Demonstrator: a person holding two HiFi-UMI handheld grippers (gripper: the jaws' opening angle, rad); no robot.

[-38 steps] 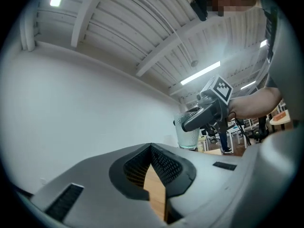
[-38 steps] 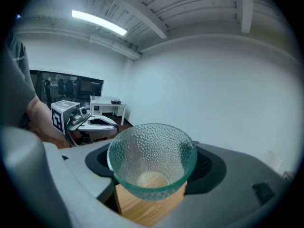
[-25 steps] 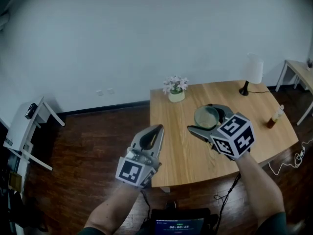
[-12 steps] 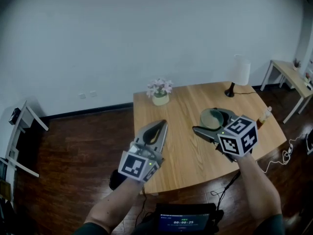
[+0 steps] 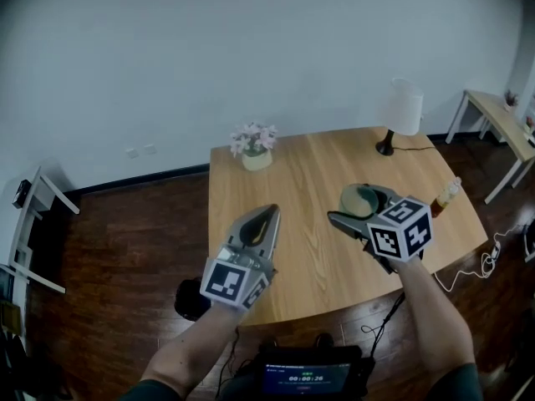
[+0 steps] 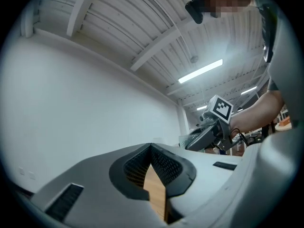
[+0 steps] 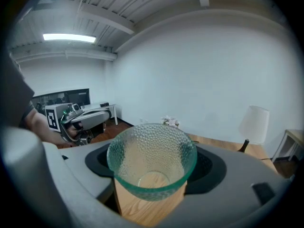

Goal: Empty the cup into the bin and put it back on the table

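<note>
In the head view the right gripper (image 5: pixel 361 205) carries the glass cup (image 5: pixel 355 197) mouth-up over the tabletop (image 5: pixel 288 161), probably to set it down, forearm reaching forward. The left gripper (image 5: pixel 267 215) hovers idle beside it. In the left gripper view its jaws meet at the tips, empty. In the right gripper view the jaws are spread wide, clamping the cup, which looks empty.

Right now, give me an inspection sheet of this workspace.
Surface: wooden table.
Job's things: dimpled glass cup, looks empty; dark round object on the floor, possibly the bin.
Clutter: flower pot, lamp, bottle.
Grippers: left gripper shut, empty; right gripper shut on the cup, over the table.
Cables: white cable on the floor.
Surroundings: white wall, dark wood floor, side table.
</note>
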